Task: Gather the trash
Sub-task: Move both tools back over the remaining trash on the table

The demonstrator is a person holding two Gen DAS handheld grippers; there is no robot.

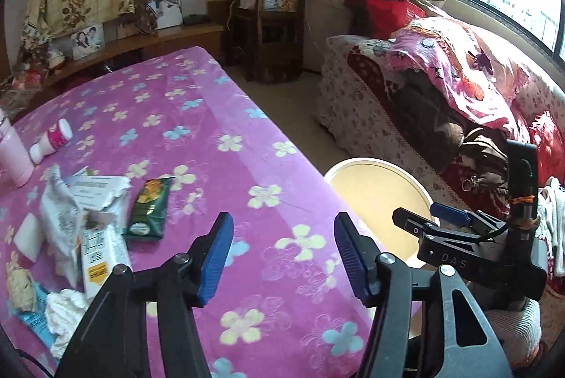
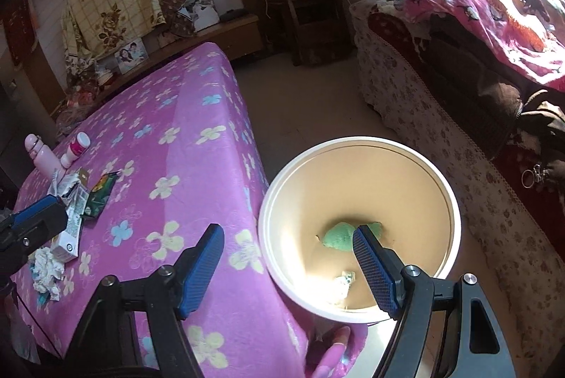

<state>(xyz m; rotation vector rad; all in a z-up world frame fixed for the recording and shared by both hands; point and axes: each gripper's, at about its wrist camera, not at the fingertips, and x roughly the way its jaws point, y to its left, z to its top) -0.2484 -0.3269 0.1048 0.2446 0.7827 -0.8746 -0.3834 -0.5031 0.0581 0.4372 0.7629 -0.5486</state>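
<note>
Trash pile [image 1: 81,222] on table [image 1: 219,116], ahead-left of left gripper [image 1: 282,258] (nearer hand), jaws spread, empty; right gripper [image 2: 289,266] spread over bucket [image 2: 455,212], empty too.

Crumpled wrappers [image 1: 84,222] heaped on bedspread [image 1: 247,166]

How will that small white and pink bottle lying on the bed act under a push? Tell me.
The bottle lies on its side and looks round, so a push across it would probably roll it. The soft bedspread may slow that roll. It looks like small plastic, so probably light and stiff enough to grip.
</note>
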